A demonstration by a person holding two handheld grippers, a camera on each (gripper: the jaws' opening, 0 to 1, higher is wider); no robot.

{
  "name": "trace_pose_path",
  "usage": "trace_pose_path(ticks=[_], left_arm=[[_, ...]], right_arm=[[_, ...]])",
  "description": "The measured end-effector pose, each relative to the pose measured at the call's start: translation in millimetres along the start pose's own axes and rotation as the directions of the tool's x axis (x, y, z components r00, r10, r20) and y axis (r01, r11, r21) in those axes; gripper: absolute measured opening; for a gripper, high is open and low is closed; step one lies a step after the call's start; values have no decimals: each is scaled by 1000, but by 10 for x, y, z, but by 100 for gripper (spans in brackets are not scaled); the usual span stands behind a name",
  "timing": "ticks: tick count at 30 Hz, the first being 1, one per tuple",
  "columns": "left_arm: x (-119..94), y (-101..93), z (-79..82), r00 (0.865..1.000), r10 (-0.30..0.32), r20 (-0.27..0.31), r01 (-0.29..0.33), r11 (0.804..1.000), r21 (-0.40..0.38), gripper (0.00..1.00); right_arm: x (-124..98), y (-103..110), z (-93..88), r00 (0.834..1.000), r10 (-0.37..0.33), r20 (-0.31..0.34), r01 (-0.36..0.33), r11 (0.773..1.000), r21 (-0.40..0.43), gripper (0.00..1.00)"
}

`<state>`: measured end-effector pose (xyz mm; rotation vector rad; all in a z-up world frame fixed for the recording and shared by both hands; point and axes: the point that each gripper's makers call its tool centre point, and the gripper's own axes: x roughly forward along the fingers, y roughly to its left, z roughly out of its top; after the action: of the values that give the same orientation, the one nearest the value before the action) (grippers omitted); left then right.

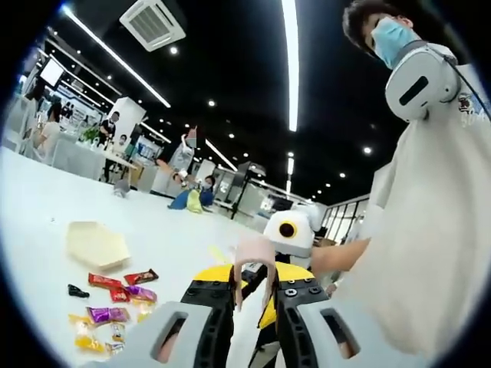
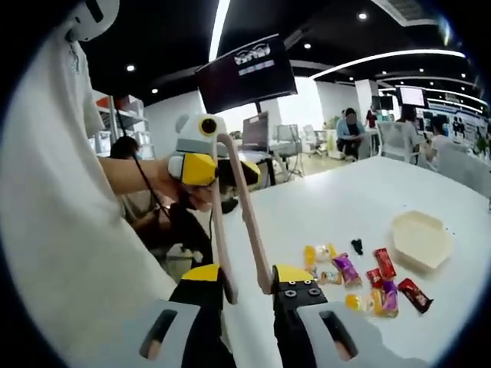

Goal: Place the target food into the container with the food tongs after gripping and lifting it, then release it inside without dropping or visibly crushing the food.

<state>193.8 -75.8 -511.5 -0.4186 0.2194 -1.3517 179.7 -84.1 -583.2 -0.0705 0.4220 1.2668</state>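
Pink food tongs [image 1: 254, 261] stand between my left gripper's [image 1: 255, 288] jaws, which are shut on their two arms. In the right gripper view the same tongs [image 2: 247, 215] rise from my right gripper [image 2: 249, 285], also shut on the arms, up to the left gripper [image 2: 222, 170] held by a hand. The two grippers face each other above the white table's edge. Several wrapped candies [image 1: 115, 296] [image 2: 368, 280] lie loose on the table [image 1: 46, 207] [image 2: 345, 199]. Beyond them sits an empty beige hexagonal container [image 1: 96, 245] [image 2: 420, 239].
A small black piece [image 1: 77, 290] [image 2: 357, 246] lies by the candies. A person in a white shirt [image 1: 430, 230] [image 2: 69, 230] stands at the table's edge holding both grippers. People sit at far tables [image 1: 115, 142] [image 2: 349, 126]. A dark screen [image 2: 245, 73] hangs behind.
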Motion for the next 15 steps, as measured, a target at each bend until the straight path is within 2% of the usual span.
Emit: trace_pose_path(ticks=[2,8,12,15], left_arm=[[2,-17,-5,1000,-11,-7,11,1000,7,16],[55,-55,-167,995,-23,-98,28,998,52,17],[58,-54,-158,996,-27,-90,32,998,53,17],[36,-30,-172,995,-19,-98,25,998,59,17]], right_arm=[[-25,10,4,1000,5,-2,-5,1000,-8,23],[-6,71,20,1000,19,-5,-19,1000,-19,22],[67,98,-25,999,29,-32,-31,999,-33,23],[52,78,-21,999,24,-27,-25,999,-32,23]])
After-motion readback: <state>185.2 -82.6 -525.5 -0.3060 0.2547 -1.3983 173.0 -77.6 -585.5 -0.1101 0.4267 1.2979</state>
